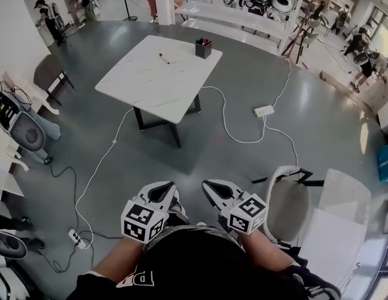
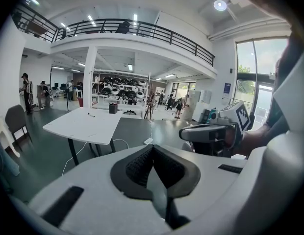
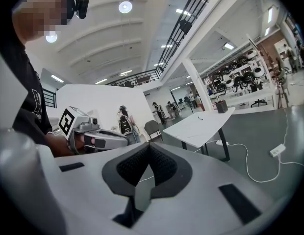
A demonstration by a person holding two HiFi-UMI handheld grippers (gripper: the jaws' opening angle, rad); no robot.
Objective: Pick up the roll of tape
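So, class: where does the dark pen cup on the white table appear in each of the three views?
Head view: pen cup top centre, near the table's right corner.
Left gripper view: pen cup left of centre, above the jaws.
Right gripper view: pen cup right of centre, mid-height.
Shared landmark: the white table under it.

Roll of tape not to be made out in any view: hidden, or too small to tell at this range. On the white, faintly veined worktop, well ahead across the grey floor, only two small things distinguishable: a dark square holder, upright near the far corner, and a slim dark marker, lying flat, apart from the holder.
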